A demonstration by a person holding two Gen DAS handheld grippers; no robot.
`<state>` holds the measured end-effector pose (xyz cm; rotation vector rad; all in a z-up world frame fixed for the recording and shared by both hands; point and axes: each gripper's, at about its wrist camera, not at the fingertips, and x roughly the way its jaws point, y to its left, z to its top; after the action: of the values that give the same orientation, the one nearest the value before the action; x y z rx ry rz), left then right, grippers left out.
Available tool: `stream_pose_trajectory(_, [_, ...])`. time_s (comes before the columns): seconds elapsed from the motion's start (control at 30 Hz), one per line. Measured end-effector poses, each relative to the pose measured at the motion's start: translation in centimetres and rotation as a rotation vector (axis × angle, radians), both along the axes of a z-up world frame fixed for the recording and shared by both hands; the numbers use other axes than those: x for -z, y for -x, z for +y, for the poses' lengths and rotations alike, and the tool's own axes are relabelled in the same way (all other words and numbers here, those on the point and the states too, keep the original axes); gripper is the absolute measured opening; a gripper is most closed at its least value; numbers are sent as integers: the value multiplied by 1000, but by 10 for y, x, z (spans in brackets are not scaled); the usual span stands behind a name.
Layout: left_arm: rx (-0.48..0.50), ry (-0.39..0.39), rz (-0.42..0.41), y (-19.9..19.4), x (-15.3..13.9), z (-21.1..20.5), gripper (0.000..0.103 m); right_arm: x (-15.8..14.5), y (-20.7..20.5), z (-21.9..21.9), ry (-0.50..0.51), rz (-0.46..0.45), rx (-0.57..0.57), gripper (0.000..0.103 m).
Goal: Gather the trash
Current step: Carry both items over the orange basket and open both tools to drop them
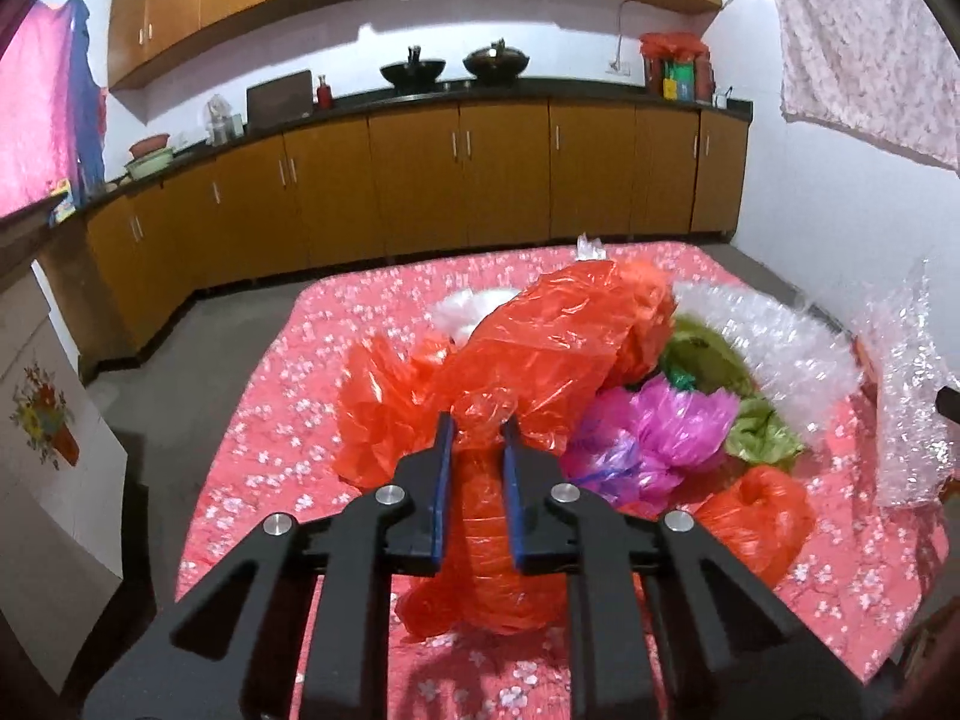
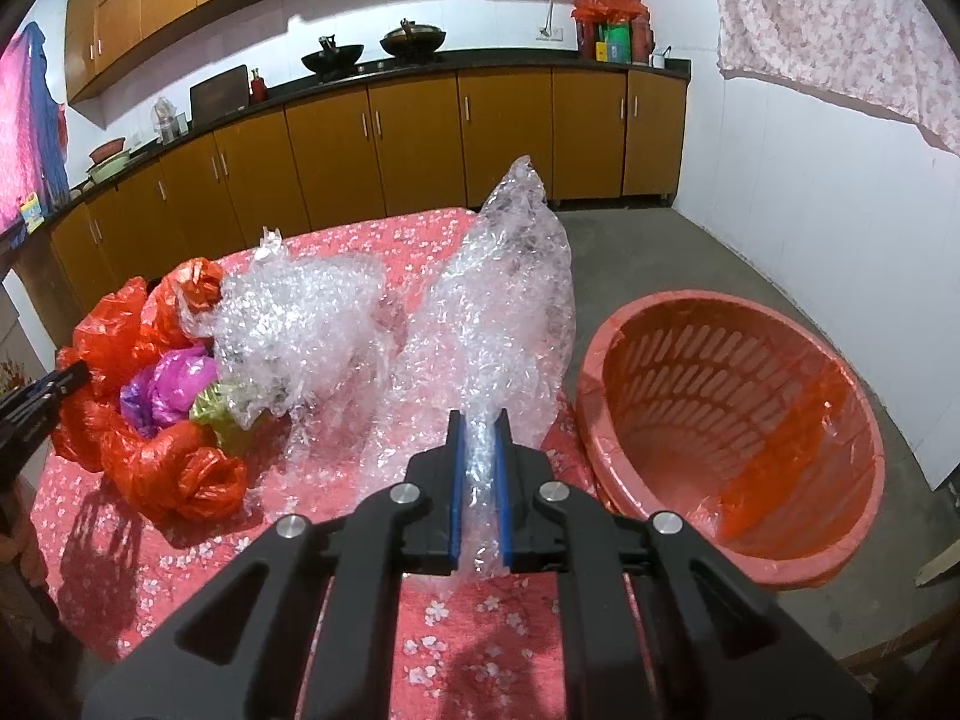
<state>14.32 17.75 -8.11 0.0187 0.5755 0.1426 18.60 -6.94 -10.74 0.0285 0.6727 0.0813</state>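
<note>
My left gripper (image 1: pixel 478 426) is shut on a long red plastic bag (image 1: pixel 540 348) that stretches from between its blue pads across the table. Beside that bag lie a pink-purple bag (image 1: pixel 654 432), a green bag (image 1: pixel 756 429) and another crumpled red bag (image 1: pixel 759 522). My right gripper (image 2: pixel 479 423) is shut on a sheet of clear bubble wrap (image 2: pixel 510 300), which stands up in a peak above the pads. More bubble wrap (image 2: pixel 300 324) is heaped to its left. A red slotted basket (image 2: pixel 738 438) with a liner stands at the table's right edge, tilted toward me.
The table wears a pink floral cloth (image 1: pixel 270 432). Brown kitchen cabinets (image 1: pixel 456 180) run along the back wall, with two woks (image 1: pixel 456 66) on the counter. A floral cloth (image 2: pixel 840 24) hangs at upper right. Grey floor (image 2: pixel 750 252) lies between table and cabinets.
</note>
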Motion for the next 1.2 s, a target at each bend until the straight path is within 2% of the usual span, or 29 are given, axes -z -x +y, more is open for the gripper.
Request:
stream_pose_trajectory(0.3, [-5,7,-84,14,-39,-3,13,-20,12,-8,-21,-42,7,10])
stream_pose_trajectory(0.5, [33,11,-125,13,-62,-28,13,-30,17,-20,-31,-66,18,10])
stream_pose_trajectory(0.73, [148,29,-131,-2,-70,-82,13,-38,21,-49,-20,-84,74,10])
stream_pose_trajectory(1.2, [424,95,-109,-45,-65,-208,13,-44,19,-151,2,-92,273,10])
